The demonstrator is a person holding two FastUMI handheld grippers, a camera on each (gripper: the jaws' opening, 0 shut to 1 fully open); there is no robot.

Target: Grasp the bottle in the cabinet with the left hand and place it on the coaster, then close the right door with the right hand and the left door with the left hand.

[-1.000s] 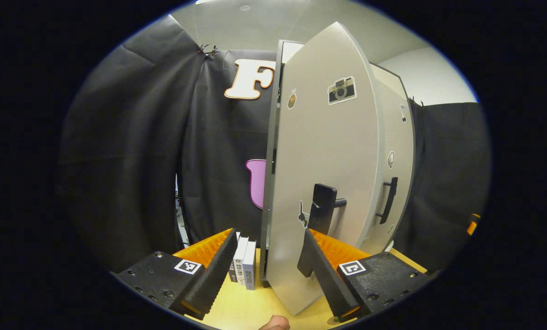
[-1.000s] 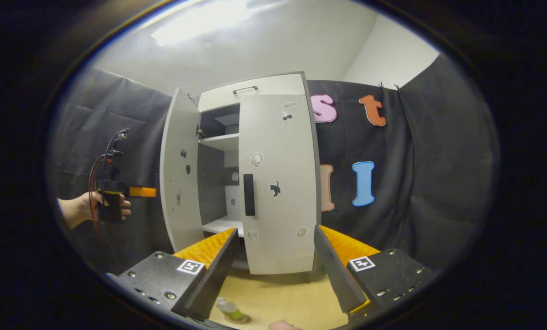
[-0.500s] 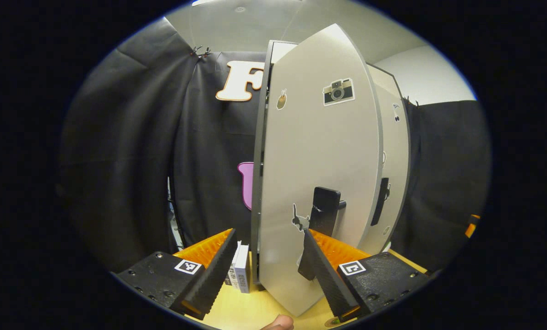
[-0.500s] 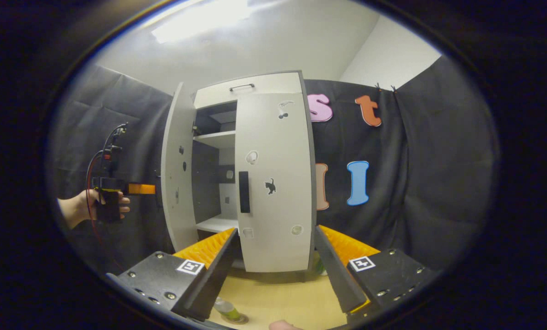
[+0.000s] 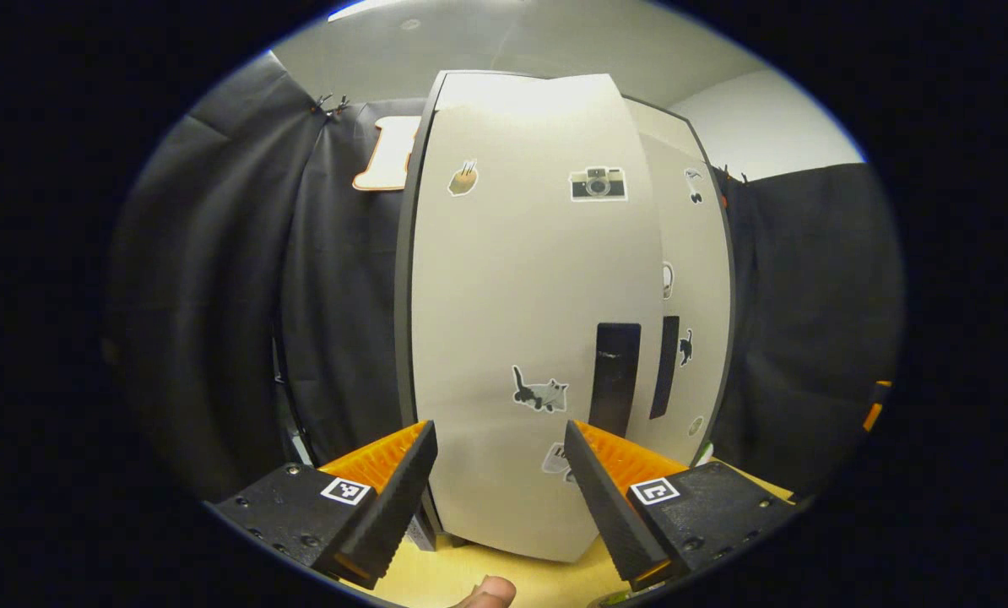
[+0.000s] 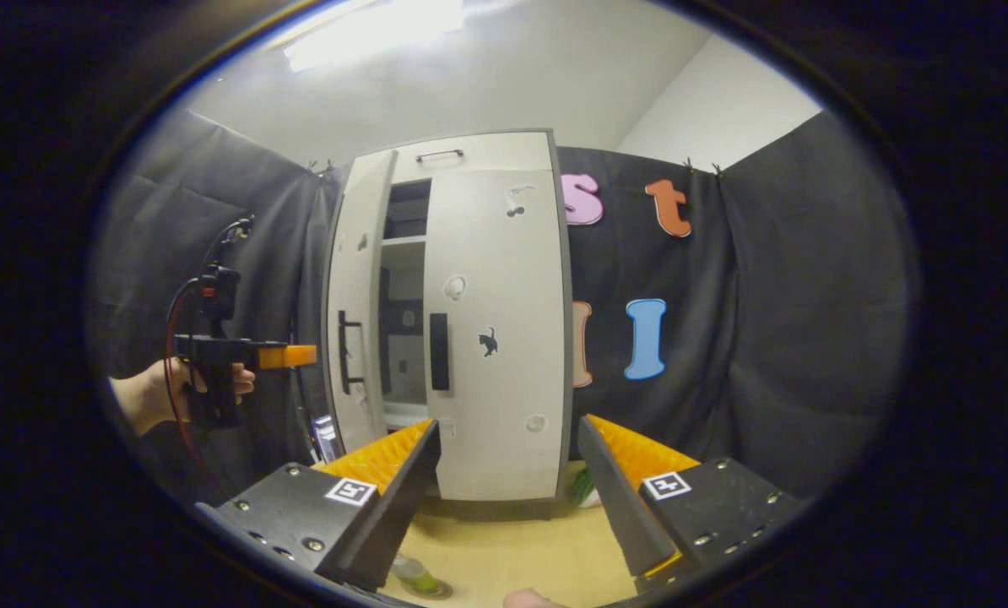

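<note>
Bottle point(image 6: 415, 575) standing on coaster point(image 6: 433, 589) on table point(image 6: 512, 549), near cabinet front. Right door point(image 6: 500, 338) sitting shut; left door point(image 6: 354, 338) hanging slightly ajar. Left tool point(image 6: 289, 356), fingers spread, empty, pointing level at left door, held in hand point(image 6: 154, 397). Right tool point(image 6: 504, 498) hovering open, empty, facing cabinet.

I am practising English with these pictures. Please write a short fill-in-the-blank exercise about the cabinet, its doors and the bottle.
1. In the right gripper view, the right door of the cabinet is fully ____.
2. The left door is slightly ____, with a narrow gap beside it.
3. The bottle stands on the ____, not in the cabinet.
4. The fingers of the left gripper are ____ and hold nothing.

Missing words: closed; open; coaster; apart
</note>
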